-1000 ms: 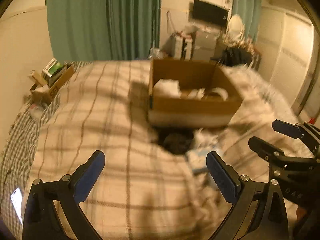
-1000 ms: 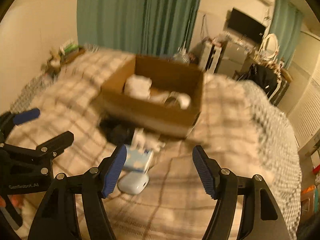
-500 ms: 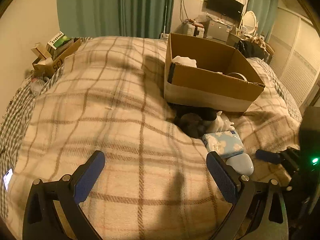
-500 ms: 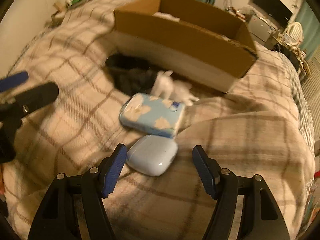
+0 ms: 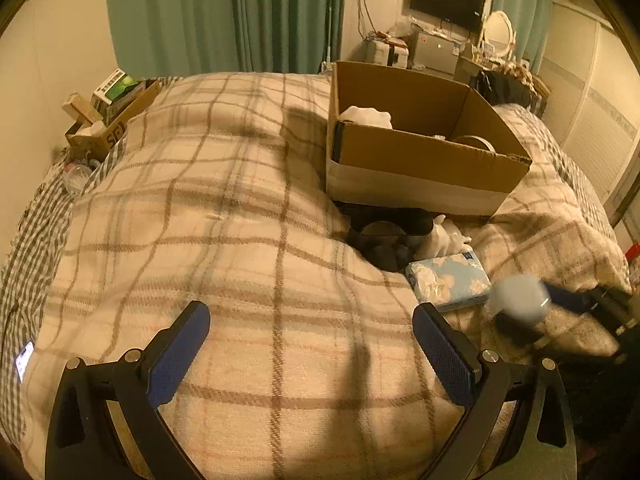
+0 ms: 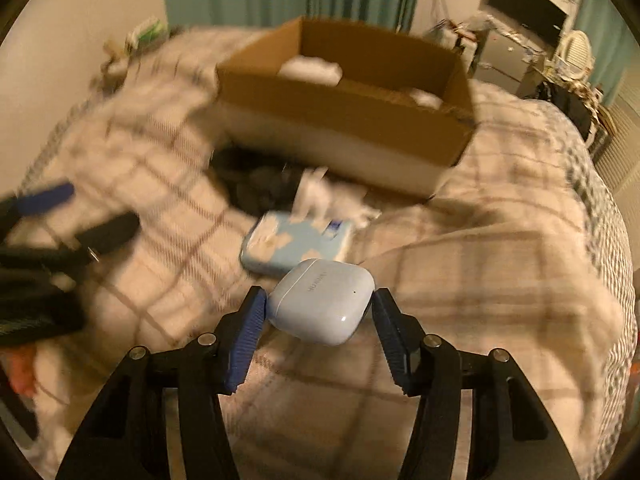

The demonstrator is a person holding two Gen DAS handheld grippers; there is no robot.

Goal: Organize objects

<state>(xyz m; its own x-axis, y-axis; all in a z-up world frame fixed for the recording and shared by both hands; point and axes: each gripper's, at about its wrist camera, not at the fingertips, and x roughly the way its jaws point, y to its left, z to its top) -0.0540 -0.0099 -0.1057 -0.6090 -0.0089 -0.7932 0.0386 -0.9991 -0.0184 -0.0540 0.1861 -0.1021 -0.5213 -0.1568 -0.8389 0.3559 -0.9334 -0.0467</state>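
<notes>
- Looking from the left wrist view first: the left tool (image 5: pixel 310 346) hangs with its jaws wide and nothing between them, over bare plaid blanket (image 5: pixel 224 216) on the bed. I judge it is kept back so the other hand can work.
- Ahead and to its right sits the cardboard box (image 5: pixel 416 164), open-topped, probably the place where things are to be gathered; a white item and a ring-like shape show inside, but the near wall hides the rest.
- Just in front of the box lie a dark bundle (image 5: pixel 384 240), something white and crumpled, and a pale blue tissue pack (image 5: pixel 448 282). What the dark bundle is I cannot tell.
- Far right, the earbud case (image 5: pixel 518 298) is smeared by motion, and the right tool beside it is cut off by the frame edge.
- From the right wrist view: the right tool (image 6: pixel 318 308) has the white earbud case (image 6: pixel 324 306) between its jaws, which are closing; both pads appear to touch its sides, and it seems to be clear of the blanket.
- The tissue pack (image 6: pixel 296 246) lies just beyond the case, the box (image 6: pixel 344 120) farther ahead; all of that is blurred, as is the left tool at the left edge.
</notes>
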